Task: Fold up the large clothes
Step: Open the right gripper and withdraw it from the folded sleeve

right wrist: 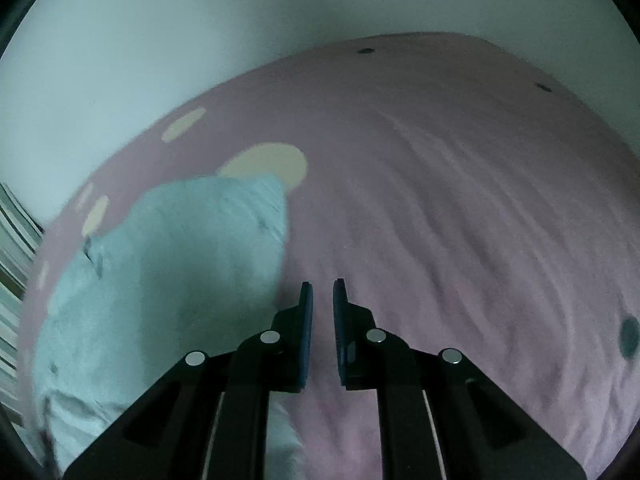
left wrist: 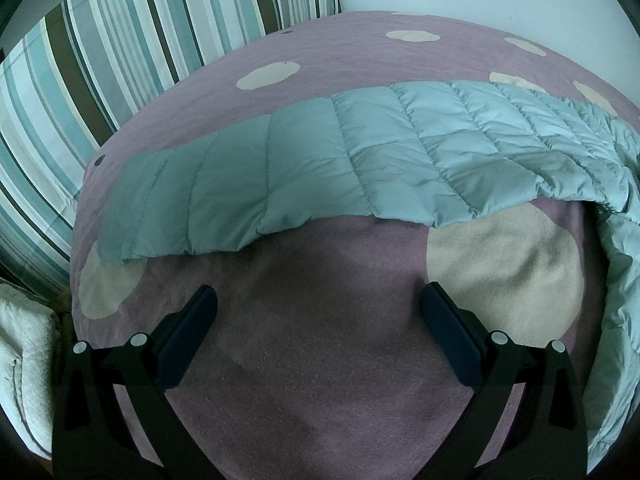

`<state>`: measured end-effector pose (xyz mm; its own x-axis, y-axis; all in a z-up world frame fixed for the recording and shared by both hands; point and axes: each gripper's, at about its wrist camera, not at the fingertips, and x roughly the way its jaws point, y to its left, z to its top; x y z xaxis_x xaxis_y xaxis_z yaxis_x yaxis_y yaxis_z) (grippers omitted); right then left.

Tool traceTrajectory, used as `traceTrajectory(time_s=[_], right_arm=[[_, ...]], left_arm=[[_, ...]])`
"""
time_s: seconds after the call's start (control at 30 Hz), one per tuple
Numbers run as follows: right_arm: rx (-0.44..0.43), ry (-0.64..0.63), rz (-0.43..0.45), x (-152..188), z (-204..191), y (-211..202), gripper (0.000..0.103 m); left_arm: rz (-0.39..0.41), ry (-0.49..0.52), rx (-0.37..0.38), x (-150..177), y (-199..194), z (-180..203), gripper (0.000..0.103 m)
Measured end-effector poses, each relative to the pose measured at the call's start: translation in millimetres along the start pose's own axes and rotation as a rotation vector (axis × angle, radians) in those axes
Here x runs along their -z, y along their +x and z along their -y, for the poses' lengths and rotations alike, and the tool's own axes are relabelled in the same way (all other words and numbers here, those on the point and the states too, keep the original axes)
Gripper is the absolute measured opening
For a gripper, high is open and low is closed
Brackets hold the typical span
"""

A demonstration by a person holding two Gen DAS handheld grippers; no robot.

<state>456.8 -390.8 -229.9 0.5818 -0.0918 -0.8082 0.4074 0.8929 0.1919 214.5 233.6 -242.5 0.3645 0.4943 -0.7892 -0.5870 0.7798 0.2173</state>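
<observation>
A pale teal quilted jacket (left wrist: pixel 320 168) lies on a pink bed cover (left wrist: pixel 320 340) with cream spots. One long padded part stretches across the left wrist view, and more of it bunches at the right edge. My left gripper (left wrist: pixel 320 308) hovers over bare pink cover just short of the jacket's near edge, open wide with nothing between its fingers. In the right wrist view the jacket (right wrist: pixel 160 280) is a blurred mass at the left. My right gripper (right wrist: pixel 322 292) is beside it over the cover (right wrist: pixel 460 220), with its fingers nearly together and nothing between them.
Striped teal, brown and white bedding (left wrist: pixel 120 40) stands behind the bed at the left. A white quilted cloth (left wrist: pixel 24 360) lies off the bed's left edge. A pale wall (right wrist: pixel 200 60) runs behind the bed. The cover on the right side is rumpled.
</observation>
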Motion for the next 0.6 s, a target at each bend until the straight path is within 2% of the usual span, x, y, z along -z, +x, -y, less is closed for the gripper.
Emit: traceTrajectory(time_s=[0.07,0.1,0.13,0.2,0.27,0.33,0.47,0.6], right_arm=[[0.043,-0.006,-0.015,12.1,1.2,12.1,0.011],[0.072,-0.014,-0.025,17.1,3.3,15.3,0.015],[0.093,-0.022,-0.026,17.6,12.7,13.3,0.022],[0.161,-0.048,0.010,26.7,11.8,11.1,0.050],[0.214,-0.073,0.032,29.2,10.1,13.6,0.061],[0.215,-0.058,0.037,32.1,15.3,16.3,0.065],[0.236,-0.031,0.044,34.2,22.9,13.7,0.078],[0.244,0.000,0.037,32.0,30.7,16.5,0.088]], left_arm=[[-0.001,-0.002,0.003,-0.2,0.3,-0.3,0.101],[-0.002,-0.003,0.005,-0.4,0.6,-0.3,0.101],[-0.001,-0.003,0.004,-0.2,0.7,0.2,0.101],[0.000,-0.002,0.003,-0.3,0.8,0.2,0.101],[-0.002,-0.002,0.004,-0.1,0.8,-0.2,0.101],[-0.001,-0.003,0.005,0.0,0.8,-0.2,0.101],[-0.011,-0.018,0.024,0.0,2.8,-1.3,0.101],[-0.038,-0.079,0.089,0.8,7.9,-9.3,0.101]])
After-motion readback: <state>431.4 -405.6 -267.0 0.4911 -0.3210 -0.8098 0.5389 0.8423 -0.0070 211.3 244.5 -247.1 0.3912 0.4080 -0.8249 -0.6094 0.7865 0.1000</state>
